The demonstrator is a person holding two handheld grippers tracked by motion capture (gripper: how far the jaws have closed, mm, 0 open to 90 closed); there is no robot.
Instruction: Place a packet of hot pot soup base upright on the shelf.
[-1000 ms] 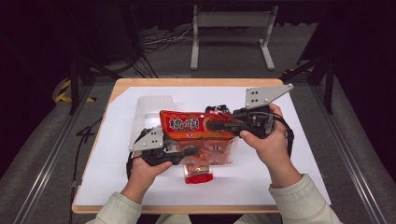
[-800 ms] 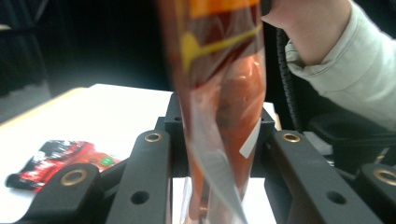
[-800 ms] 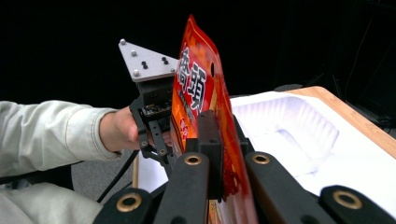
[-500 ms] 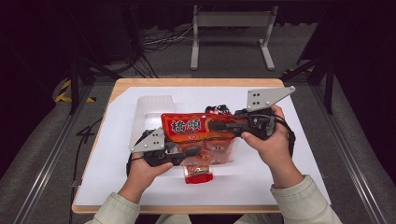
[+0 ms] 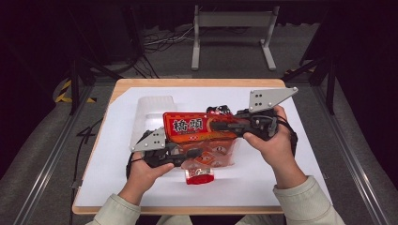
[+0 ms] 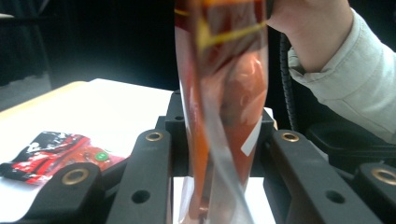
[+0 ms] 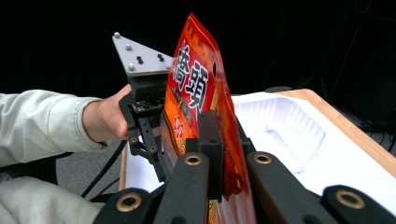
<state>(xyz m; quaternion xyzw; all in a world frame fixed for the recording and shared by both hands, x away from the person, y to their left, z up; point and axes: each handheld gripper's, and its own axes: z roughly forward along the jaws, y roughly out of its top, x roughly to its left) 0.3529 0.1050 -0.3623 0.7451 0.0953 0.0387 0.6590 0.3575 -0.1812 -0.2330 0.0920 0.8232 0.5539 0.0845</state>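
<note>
Left claw [image 6: 219, 154] pinching red packet [image 6: 224, 93], small sachet [image 6: 56, 156] beside it

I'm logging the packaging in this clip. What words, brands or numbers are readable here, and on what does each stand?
"橋頭": two large white characters on the red snack bag clamped between both grippers, also legible in the high view.
Small print under those characters on the bag: too small to read.
Small red packet lying on the table: its printing and green dot are too blurred to read.
White tray: no text.
</note>
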